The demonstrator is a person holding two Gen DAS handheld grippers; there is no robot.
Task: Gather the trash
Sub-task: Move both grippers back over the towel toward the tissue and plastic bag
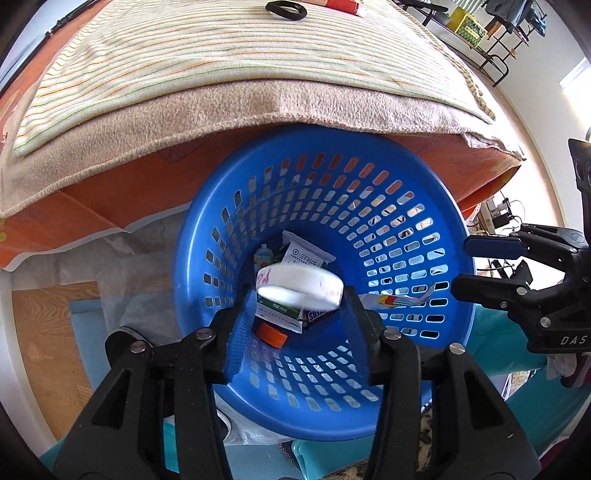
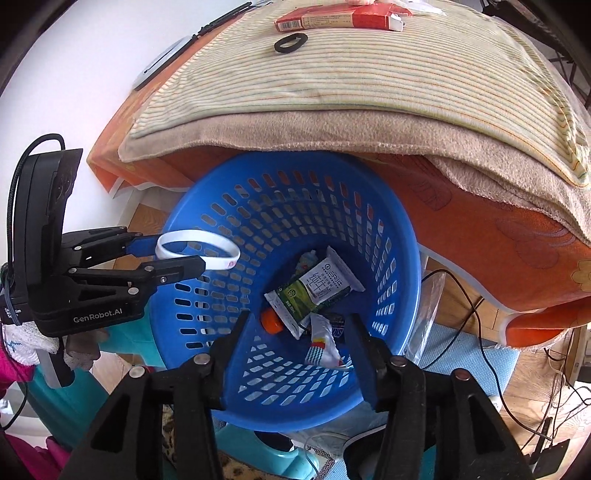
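A white wristband (image 1: 300, 287) with pink lettering lies between the jaws of the left gripper (image 1: 300, 310), tilted with its flat ring face partly toward the camera. It looks blurred at the edges. In the right wrist view the same wristband (image 2: 198, 249) sits at the tips of the left gripper (image 2: 181, 254), with one blue pad passing through the ring and the other black finger just under it. The jaws stand partly apart, and I cannot tell whether the pads still press on the band or have let it loose.

Directly below both grippers is a blue basket (image 1: 388, 206) with slotted walls. At its bottom lie a green and white milk pouch (image 2: 314, 291), an orange cap (image 2: 272, 322) and a striped wrapper (image 2: 320, 349).

The right gripper (image 2: 299, 332) hangs over the basket mouth with its jaws half open and nothing between them; the wrapper lies below in the basket, apart from the pads. From the left wrist view the right gripper (image 1: 469, 266) reaches in from the right side over the basket rim.

The wristband is straight above the basket opening, so it likely only needs to fall. The left hand is the nearer one.

Behind the basket is a bed with a striped cloth (image 2: 369, 74), a black ring (image 2: 291, 43) and a red box (image 2: 332, 20).
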